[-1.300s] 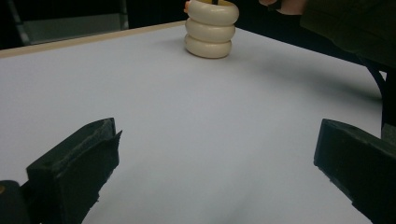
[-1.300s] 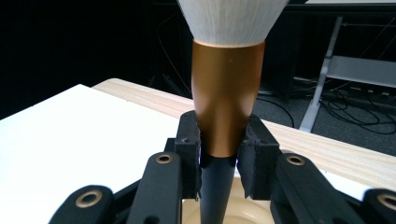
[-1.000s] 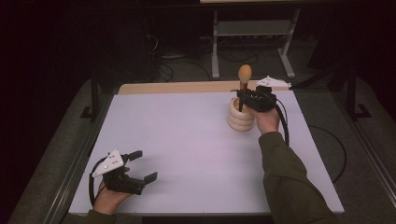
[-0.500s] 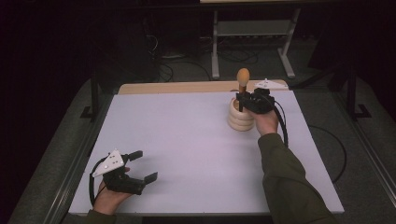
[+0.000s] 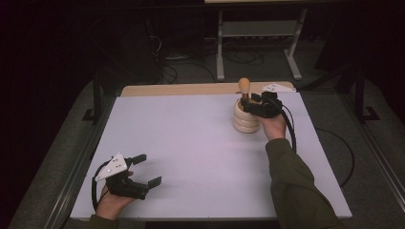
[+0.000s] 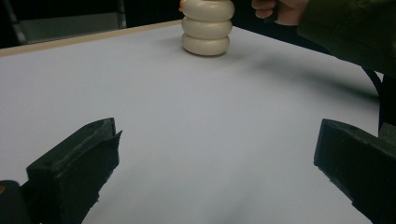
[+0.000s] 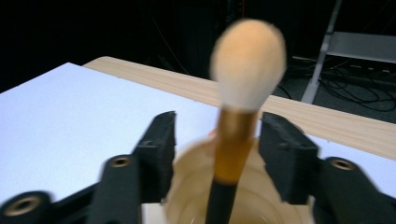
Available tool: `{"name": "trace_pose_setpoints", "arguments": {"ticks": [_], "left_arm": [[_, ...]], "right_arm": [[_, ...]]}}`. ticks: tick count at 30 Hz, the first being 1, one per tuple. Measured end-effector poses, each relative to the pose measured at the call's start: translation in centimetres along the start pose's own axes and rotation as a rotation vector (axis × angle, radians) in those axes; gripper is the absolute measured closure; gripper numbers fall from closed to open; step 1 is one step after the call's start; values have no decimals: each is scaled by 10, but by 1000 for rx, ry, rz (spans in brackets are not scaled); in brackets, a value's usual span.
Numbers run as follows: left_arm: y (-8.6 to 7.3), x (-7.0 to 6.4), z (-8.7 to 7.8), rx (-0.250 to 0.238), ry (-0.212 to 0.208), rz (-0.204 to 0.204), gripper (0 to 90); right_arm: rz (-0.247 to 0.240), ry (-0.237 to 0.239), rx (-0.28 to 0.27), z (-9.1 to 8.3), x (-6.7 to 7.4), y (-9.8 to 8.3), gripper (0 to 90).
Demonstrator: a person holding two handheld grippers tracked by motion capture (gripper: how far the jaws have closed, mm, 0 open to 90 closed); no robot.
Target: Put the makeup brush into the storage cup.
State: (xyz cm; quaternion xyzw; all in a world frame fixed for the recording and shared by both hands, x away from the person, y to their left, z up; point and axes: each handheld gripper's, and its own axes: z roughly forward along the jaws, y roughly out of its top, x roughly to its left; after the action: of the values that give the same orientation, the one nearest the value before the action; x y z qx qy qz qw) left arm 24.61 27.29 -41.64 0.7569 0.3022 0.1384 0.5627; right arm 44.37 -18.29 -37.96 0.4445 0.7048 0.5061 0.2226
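Observation:
A makeup brush [image 5: 244, 86] with a pale orange head stands upright in a cream ribbed holder [image 5: 245, 119] at the far right of the white table [image 5: 191, 138]. My right gripper [image 5: 249, 101] brackets the brush's handle just above the holder's rim. In the right gripper view the brush [image 7: 247, 60] rises between the jaws of the right gripper [image 7: 219, 128], close to the right jaw and with a clear gap to the left one, so the gripper is open. The left gripper [image 5: 149, 169] rests open and empty near the front left edge. It faces the holder [image 6: 208, 28], its jaws [image 6: 215, 163] wide apart.
A wooden strip [image 5: 191, 89] runs along the table's far edge. Beyond it stand a metal stand [image 5: 258, 33] and floor cables [image 5: 172, 67]. A sleeved right forearm [image 5: 296, 186] crosses the table's right side.
The brush head sits a little lower over the holder than a second ago, and the right hand has shifted slightly with it. The left gripper has not moved.

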Motion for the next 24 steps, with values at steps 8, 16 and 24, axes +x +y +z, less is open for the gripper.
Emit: {"name": "trace_pose_setpoints", "arguments": {"ticks": [8,16,24], "left_arm": [[0,-1,1,4,1,3,0],[0,-1,2,0,-2,5,0],[0,-1,1,6,0,0,0]], "right_arm": [[-14,-15,0,-10,2,2,282],[-17,1,-2,-23,4,-3,262],[-33,13,7,-34,5,-6,141]]}}
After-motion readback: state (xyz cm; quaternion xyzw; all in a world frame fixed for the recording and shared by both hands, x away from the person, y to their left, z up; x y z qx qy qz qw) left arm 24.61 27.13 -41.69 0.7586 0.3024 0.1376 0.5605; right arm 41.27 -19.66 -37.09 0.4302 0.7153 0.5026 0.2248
